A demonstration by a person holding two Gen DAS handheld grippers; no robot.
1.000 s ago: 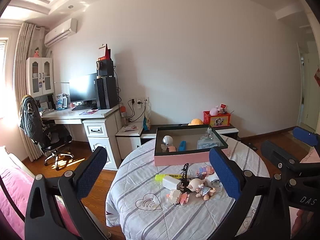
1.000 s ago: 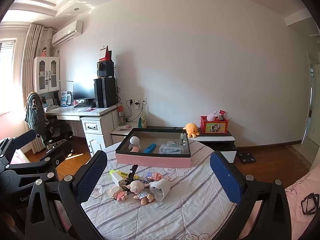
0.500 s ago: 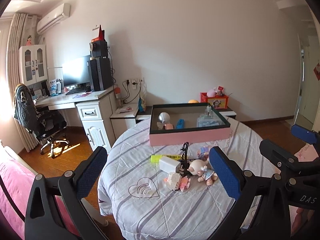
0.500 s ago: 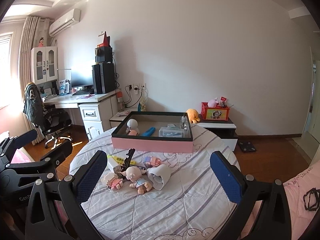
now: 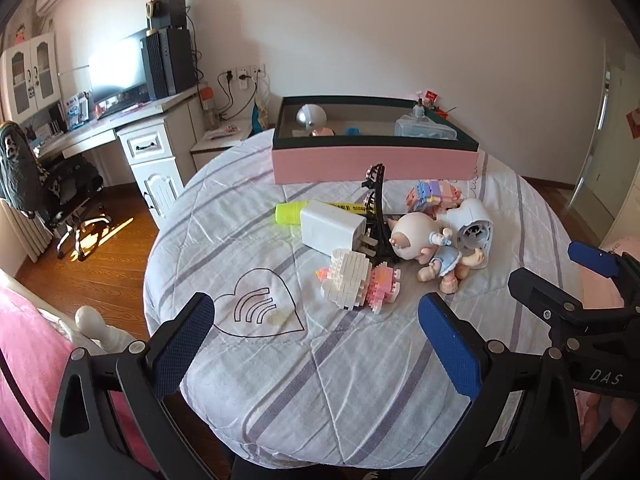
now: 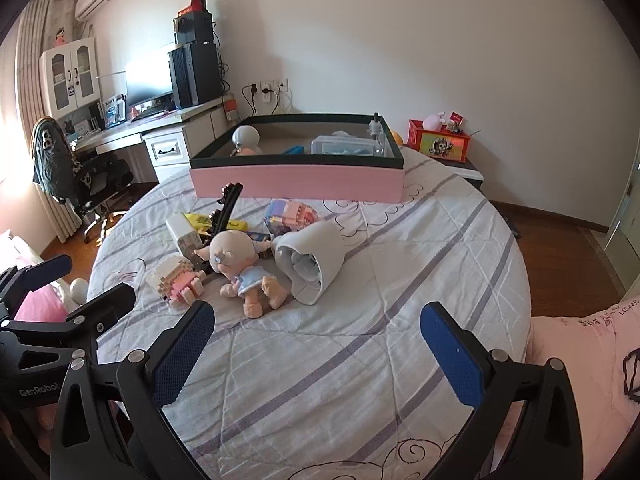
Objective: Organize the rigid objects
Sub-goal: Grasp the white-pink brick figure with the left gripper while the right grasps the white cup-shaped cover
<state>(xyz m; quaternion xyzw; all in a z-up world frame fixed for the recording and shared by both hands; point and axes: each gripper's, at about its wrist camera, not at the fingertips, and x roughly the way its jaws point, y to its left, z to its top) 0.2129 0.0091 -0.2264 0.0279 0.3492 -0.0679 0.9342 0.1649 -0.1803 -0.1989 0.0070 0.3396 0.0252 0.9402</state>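
Both grippers, left gripper [image 5: 316, 344] and right gripper [image 6: 318, 346], hover with fingers spread wide and empty over the round table [image 6: 400, 280], where a doll [image 6: 240, 268], block toy [image 5: 352, 284] and charger [image 5: 330, 226] lie clustered near the pink box [image 6: 296, 180].

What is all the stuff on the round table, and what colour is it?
box: 1, pink with dark rim, far side of table, several items inside
doll: 1, pale, blue dress, lying in the pile
charger: 1, white, in the pile
highlighter: 1, yellow, behind charger
brick figure: 1, white and pink, nearest
table: 1, striped cover
left gripper: blue pads, open
right gripper: blue pads, open
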